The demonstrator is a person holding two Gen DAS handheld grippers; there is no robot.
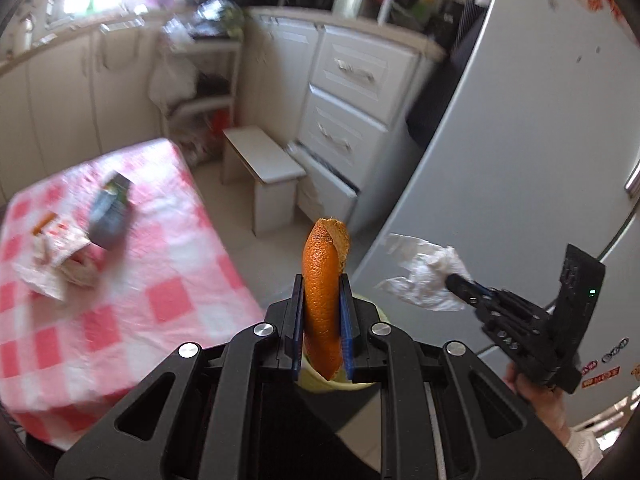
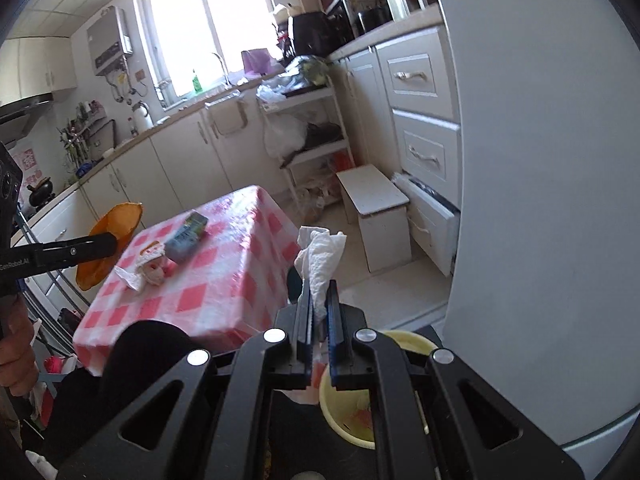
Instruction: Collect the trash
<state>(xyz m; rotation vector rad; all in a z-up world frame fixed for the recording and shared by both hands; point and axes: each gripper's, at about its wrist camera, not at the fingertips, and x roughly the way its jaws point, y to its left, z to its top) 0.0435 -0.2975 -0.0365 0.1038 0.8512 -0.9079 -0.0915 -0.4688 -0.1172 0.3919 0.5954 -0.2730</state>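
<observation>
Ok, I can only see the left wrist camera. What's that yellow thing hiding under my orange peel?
Observer: A pale yellow round plastic bin, open on top, just below the right gripper holding the white crumpled tissue.
Operator: Is anything in it?
Observer: Yes, some pinkish scraps lie inside.
Operator: Is my peel just a skinny strip?
Observer: No. The right wrist view shows the orange peel is a broad cupped piece. You see it edge-on between the left gripper fingers.
</observation>
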